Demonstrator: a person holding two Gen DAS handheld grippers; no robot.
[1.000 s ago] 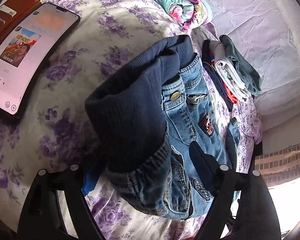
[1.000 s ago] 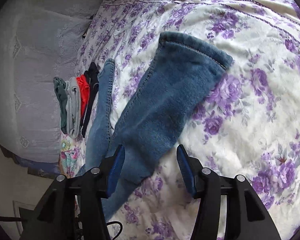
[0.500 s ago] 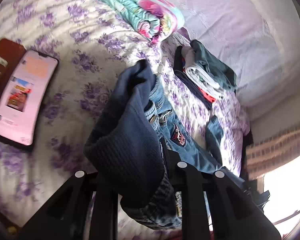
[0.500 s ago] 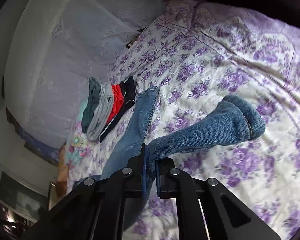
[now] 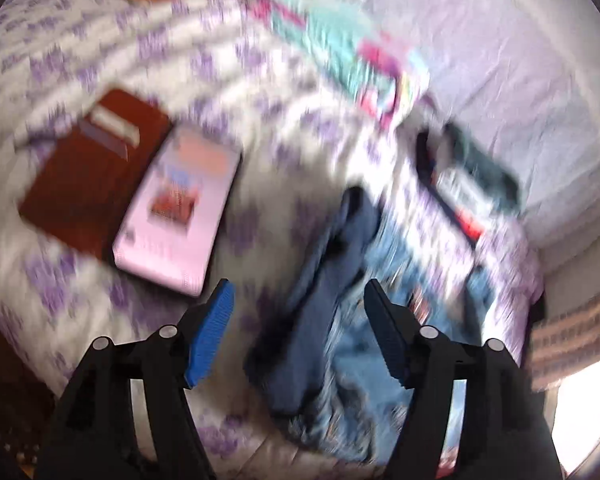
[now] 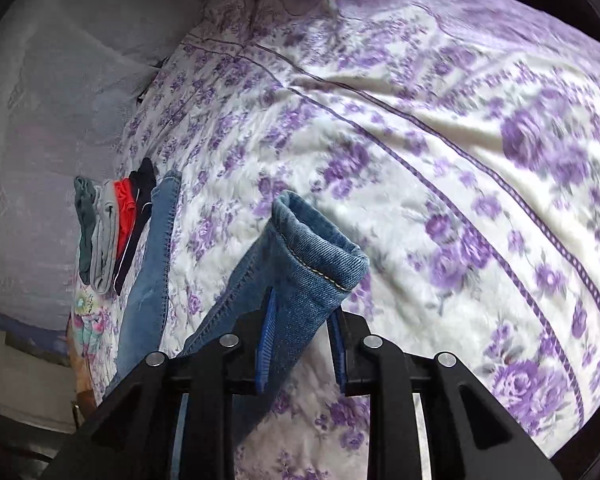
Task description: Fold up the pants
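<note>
Left gripper [image 5: 296, 300]: had let go of the waistband — jaws wide, empty.
Right gripper [image 6: 302, 320]: stayed clamped on the jeans [image 6: 300, 264] leg near its hem.
Meaning: fold likely restarting.

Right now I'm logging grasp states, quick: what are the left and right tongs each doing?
Left tongs: open, holding nothing; jeans waistband lies between the fingers.
Right tongs: closed on the jeans leg near its hem.

The left wrist view is strongly smeared by motion blur, so the phone [image 5: 178, 208] screen cannot be read, and white glare, probably daylight, burns its lower right corner, while the right wrist view is evenly lit, sharper, with dark curved fisheye edges.
</note>
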